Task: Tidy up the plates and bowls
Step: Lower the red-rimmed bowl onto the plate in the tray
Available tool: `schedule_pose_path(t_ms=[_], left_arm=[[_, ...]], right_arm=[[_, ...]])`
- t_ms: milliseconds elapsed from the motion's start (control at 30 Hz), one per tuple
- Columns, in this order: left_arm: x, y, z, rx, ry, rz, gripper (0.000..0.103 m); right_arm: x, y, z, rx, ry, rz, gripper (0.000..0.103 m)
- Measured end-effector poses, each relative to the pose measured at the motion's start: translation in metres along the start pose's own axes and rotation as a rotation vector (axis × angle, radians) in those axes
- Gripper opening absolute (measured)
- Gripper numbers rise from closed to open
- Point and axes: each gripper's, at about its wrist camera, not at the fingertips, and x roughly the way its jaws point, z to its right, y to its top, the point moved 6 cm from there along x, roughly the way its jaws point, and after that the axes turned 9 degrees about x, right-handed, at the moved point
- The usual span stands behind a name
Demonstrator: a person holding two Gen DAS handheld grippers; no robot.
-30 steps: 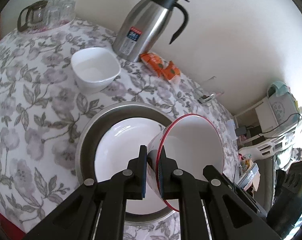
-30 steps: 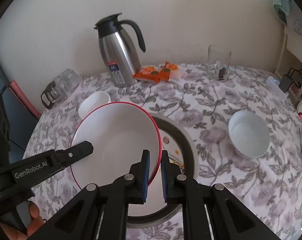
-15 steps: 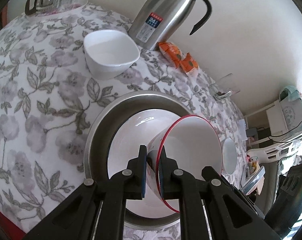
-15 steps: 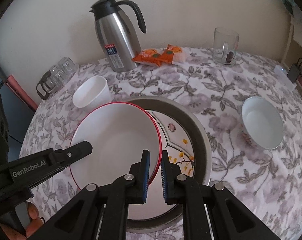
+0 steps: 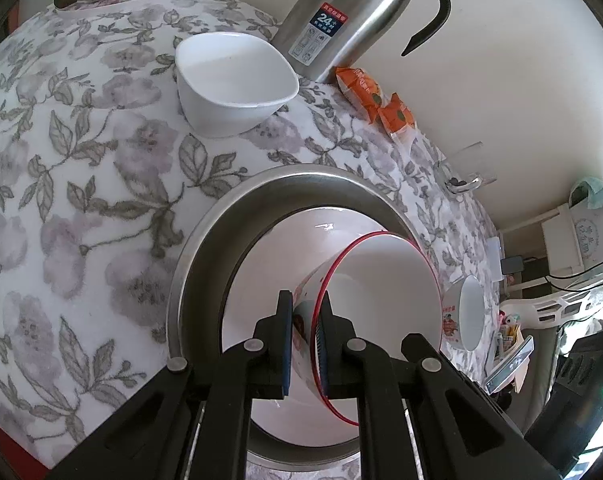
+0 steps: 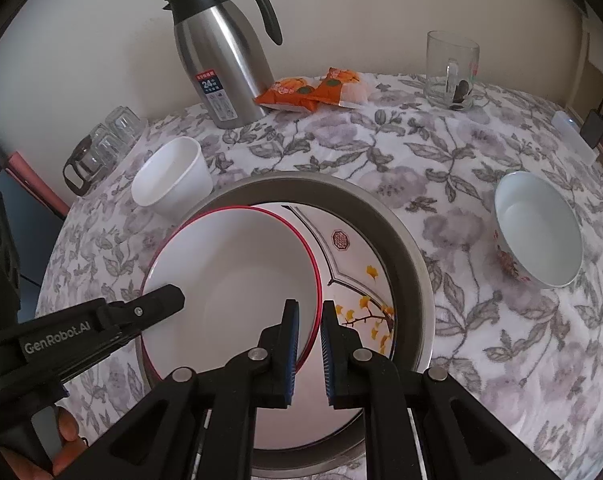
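Red-rimmed bowl (image 6: 229, 280) is gripped at its rim by both left gripper (image 5: 304, 344) and right gripper (image 6: 309, 354), over the plate (image 6: 353, 256) in the metal basin (image 6: 413, 264). Not yet set down. Two bowls (image 6: 541, 232) remain on the counter (image 6: 481, 340).

Cream wall (image 6: 361, 8) behind a floral-clothed table (image 6: 481, 360) — white shelving (image 5: 561, 232) off to one side.

Both grippers pinched on the red-rimmed bowl (image 6: 229, 280), over the steel basin (image 6: 405, 248).

Left gripper (image 5: 304, 344) grips the bowl's left wall, jaws nearly closed. Right gripper (image 6: 310, 350) grips its right rim, jaws nearly closed. Bare fingers (image 6: 67, 430) wrap the left handle.
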Motion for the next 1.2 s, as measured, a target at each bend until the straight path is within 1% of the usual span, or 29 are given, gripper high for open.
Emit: schedule_pose_path(t_ms=[567,833,1000,1200], left_arm=[[0.002,0.002,0.0,-0.003,-0.024,-0.002,0.01],[0.002,0.002,0.0,-0.008,-0.03,-0.007,0.01],[0.0,0.002,0.002,0.002,-0.021,-0.006,0.01],[-0.012,0.006,0.003,0.014,-0.015,0.014,0.01]], right_arm=[[0.0,0.001,0.003,0.007,-0.002,-0.002,0.012],[-0.001,0.0,0.002,0.013,0.007,-0.012,0.014],[-0.009,0.004,0.002,0.006,0.009,0.008,0.014],[-0.021,0.009,0.003,0.008,0.01,0.039,0.015]])
